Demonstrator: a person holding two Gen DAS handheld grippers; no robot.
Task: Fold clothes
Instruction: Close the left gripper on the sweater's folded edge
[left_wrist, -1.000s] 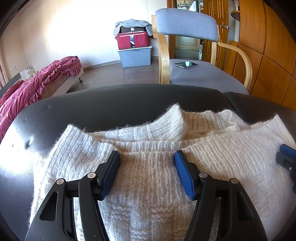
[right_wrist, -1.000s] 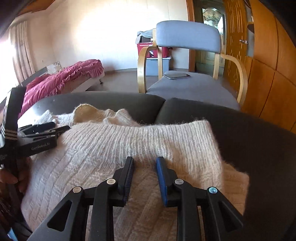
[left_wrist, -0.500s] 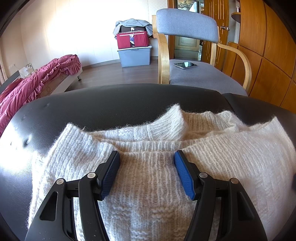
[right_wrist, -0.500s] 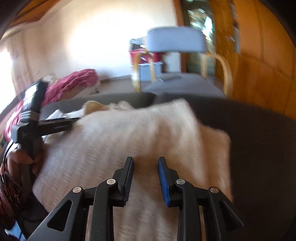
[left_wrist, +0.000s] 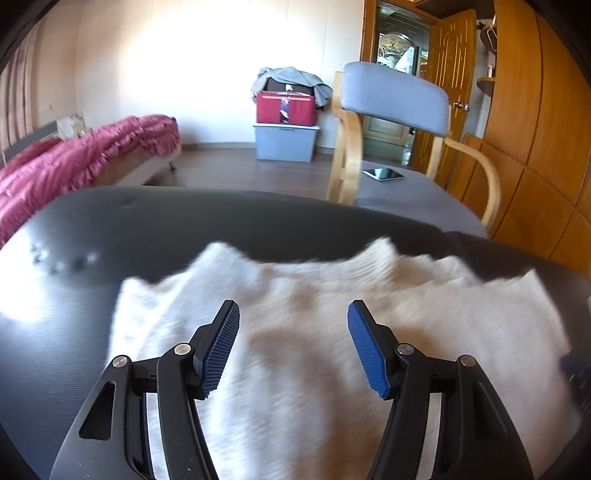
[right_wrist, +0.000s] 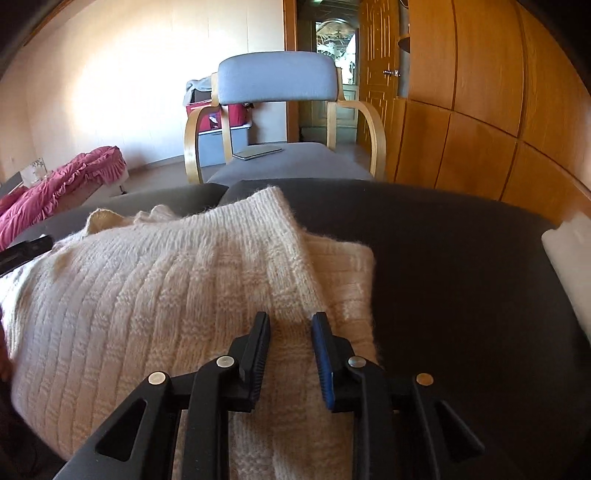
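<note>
Cream wool, a ribbed knit sweater (right_wrist: 155, 295), lies spread on the dark cushion (right_wrist: 461, 258) in front of a grey armchair (right_wrist: 277, 85), with one panel already doubled across its body and a lower layer showing at the edge toward the wooden wardrobe (right_wrist: 480, 92). The right gripper (right_wrist: 290, 350) hovers at that folded edge, its jaws only narrowly parted and astride the overlap, gripping nothing that can be seen. The left gripper (left_wrist: 293, 347) stands wide open above the sweater's middle, holding nothing; that view is blurred, so contact with the wool cannot be told. The work appears to be partway through the folding, and the next fold would call for a firm pinch on a free edge, carried evenly across without dragging the layers beneath.
</note>
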